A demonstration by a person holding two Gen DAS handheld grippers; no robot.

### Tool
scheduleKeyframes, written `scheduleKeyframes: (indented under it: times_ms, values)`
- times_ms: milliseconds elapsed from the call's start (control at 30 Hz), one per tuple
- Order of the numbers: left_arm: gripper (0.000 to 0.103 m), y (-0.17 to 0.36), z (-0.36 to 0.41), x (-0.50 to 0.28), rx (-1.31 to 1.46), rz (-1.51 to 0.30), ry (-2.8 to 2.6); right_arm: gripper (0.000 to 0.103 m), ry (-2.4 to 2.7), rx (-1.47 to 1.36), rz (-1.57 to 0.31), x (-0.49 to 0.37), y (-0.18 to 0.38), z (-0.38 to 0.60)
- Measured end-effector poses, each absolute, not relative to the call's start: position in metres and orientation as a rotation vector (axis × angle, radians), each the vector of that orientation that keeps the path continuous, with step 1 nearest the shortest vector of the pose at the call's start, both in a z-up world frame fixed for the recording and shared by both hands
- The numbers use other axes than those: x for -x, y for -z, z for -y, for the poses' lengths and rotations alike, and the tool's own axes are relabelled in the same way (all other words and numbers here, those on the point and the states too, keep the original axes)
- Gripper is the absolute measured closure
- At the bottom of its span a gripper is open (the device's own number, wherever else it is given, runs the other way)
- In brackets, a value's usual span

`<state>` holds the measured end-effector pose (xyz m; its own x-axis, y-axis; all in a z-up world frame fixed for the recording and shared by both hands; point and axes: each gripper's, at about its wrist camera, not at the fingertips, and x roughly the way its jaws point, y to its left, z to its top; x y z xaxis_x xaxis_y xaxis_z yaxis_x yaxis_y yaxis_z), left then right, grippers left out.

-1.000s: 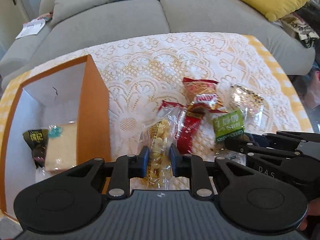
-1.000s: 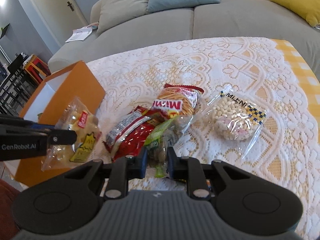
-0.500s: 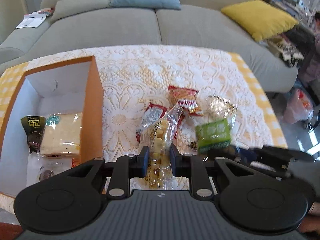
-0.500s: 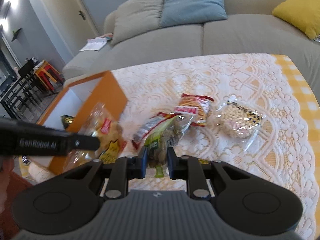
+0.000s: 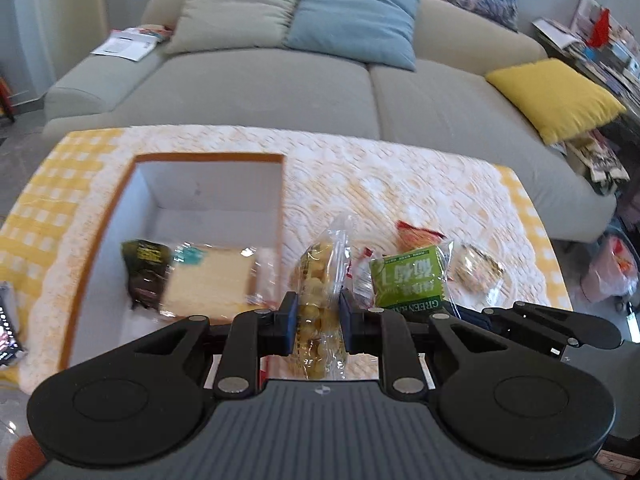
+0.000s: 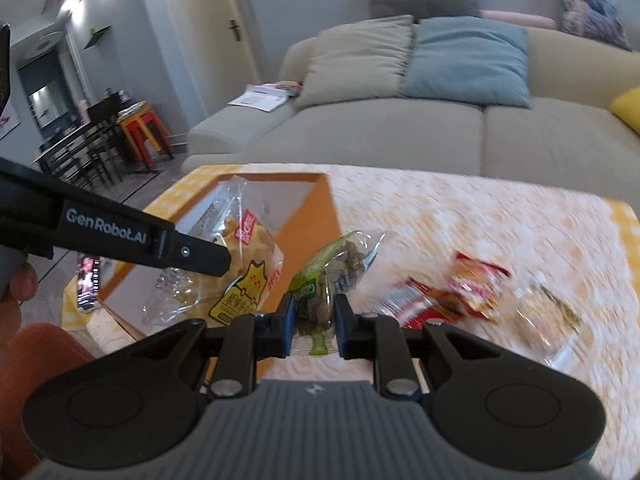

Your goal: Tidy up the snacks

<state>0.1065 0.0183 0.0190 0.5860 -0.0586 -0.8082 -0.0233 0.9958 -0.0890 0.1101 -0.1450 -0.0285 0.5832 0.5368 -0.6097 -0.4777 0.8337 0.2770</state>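
Observation:
My left gripper (image 5: pixel 318 316) is shut on a clear bag of yellow puffs (image 5: pixel 320 276), held up off the lace-covered table (image 5: pixel 400 184). My right gripper (image 6: pixel 314 320) is shut on a green-labelled packet of dark pieces (image 6: pixel 340 264), also in the air. An orange box (image 5: pixel 208 157) with white inner walls stands at the table's left, holding a dark packet (image 5: pixel 144 268) and a pale cake slice (image 5: pixel 208 284). In the right wrist view the left gripper (image 6: pixel 222 260) and its bag (image 6: pixel 244 276) hang over the box's near corner (image 6: pixel 316 220). Two red packets (image 6: pixel 476 284) and a clear bag (image 6: pixel 548 312) lie on the table.
A grey sofa (image 5: pixel 280 88) with beige, blue and yellow cushions runs behind the table; papers (image 5: pixel 128 42) lie on its arm. A phone-like screen (image 5: pixel 8 332) lies at the table's left edge. Dining chairs and an orange stool (image 6: pixel 140 128) stand far left.
Both grippers have risen with their packets and swung left toward the orange box. The packets left on the table now look smaller and lower.

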Motion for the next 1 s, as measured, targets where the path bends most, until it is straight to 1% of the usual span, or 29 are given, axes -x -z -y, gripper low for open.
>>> scheduleKeyframes:
  times_ms: [67, 133, 167, 333, 367, 533, 567, 633, 667, 700, 733, 833, 867, 1000]
  values:
    - [0.08, -0.022, -0.03, -0.108, 0.106, -0.934, 0.001, 0.085, -0.62, -0.06, -0.728, -0.115, 0.021, 0.131]
    - [0.094, -0.026, -0.043, -0.111, 0.122, -0.915, -0.006, 0.085, -0.643, -0.038, -0.719, -0.119, 0.016, 0.119]
    - [0.096, -0.028, -0.05, -0.113, 0.128, -0.907, -0.015, 0.085, -0.651, -0.03, -0.716, -0.121, 0.014, 0.114]
    - [0.097, -0.03, -0.082, -0.132, 0.128, -0.881, -0.06, 0.085, -0.692, -0.003, -0.722, -0.137, 0.008, 0.089]
    - [0.101, -0.028, -0.087, -0.136, 0.126, -0.888, -0.066, 0.085, -0.697, -0.001, -0.727, -0.143, 0.008, 0.084]
    - [0.101, -0.016, -0.107, -0.142, 0.173, -0.931, -0.057, 0.085, -0.699, 0.032, -0.769, -0.163, 0.017, 0.063]
    - [0.096, -0.013, -0.107, -0.139, 0.185, -0.94, -0.031, 0.085, -0.694, 0.026, -0.773, -0.164, 0.019, 0.064]
    - [0.094, -0.008, -0.101, -0.13, 0.175, -0.944, 0.002, 0.085, -0.679, 0.007, -0.775, -0.163, 0.022, 0.071]
    - [0.089, -0.005, -0.097, -0.126, 0.165, -0.949, 0.013, 0.085, -0.67, 0.0, -0.777, -0.161, 0.024, 0.076]
    - [0.079, -0.002, -0.092, -0.123, 0.162, -0.955, 0.027, 0.085, -0.661, -0.004, -0.779, -0.159, 0.025, 0.078]
    - [0.075, 0.001, -0.088, -0.12, 0.167, -0.965, 0.045, 0.085, -0.65, -0.007, -0.783, -0.156, 0.027, 0.083]
    - [0.068, 0.006, -0.074, -0.109, 0.188, -0.983, 0.089, 0.085, -0.624, -0.004, -0.796, -0.146, 0.033, 0.096]
    - [0.063, 0.007, -0.068, -0.105, 0.197, -0.988, 0.103, 0.085, -0.618, -0.004, -0.8, -0.142, 0.035, 0.1]
    - [0.062, 0.013, -0.045, -0.091, 0.18, -1.028, 0.166, 0.085, -0.594, -0.017, -0.816, -0.121, 0.046, 0.118]
